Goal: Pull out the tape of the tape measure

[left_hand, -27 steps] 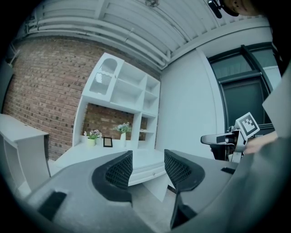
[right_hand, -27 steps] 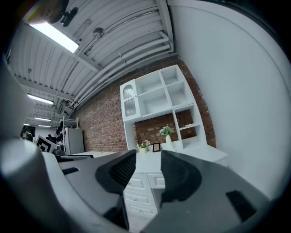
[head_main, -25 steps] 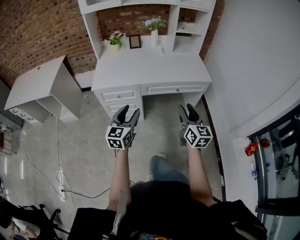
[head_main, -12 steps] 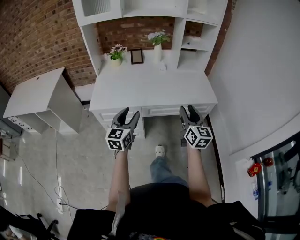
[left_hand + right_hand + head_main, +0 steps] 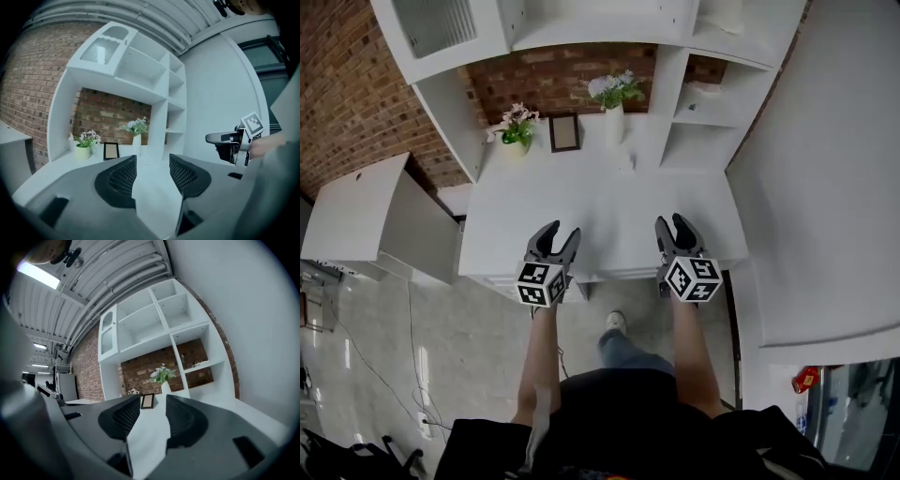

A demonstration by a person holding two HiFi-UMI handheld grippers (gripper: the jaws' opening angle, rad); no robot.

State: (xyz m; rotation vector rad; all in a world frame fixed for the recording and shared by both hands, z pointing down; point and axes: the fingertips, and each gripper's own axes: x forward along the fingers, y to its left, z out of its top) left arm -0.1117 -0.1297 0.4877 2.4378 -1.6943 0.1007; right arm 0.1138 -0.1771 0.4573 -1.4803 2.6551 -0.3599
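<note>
No tape measure is clearly in view. A small pale object lies on the white desk beside the vase; it is too small to identify. My left gripper hangs over the desk's front edge, jaws apart, nothing between them. My right gripper is level with it to the right, jaws also apart and empty. The left gripper view shows the right gripper off to its side. Both point toward the back of the desk.
At the desk's back stand a potted flower, a picture frame and a white vase with flowers. White shelves rise above. A white side cabinet is at the left, a wall at the right.
The person has walked up to the desk. Both grippers moved forward together, from over the floor to over the desk's front edge. The jaws stayed apart.
</note>
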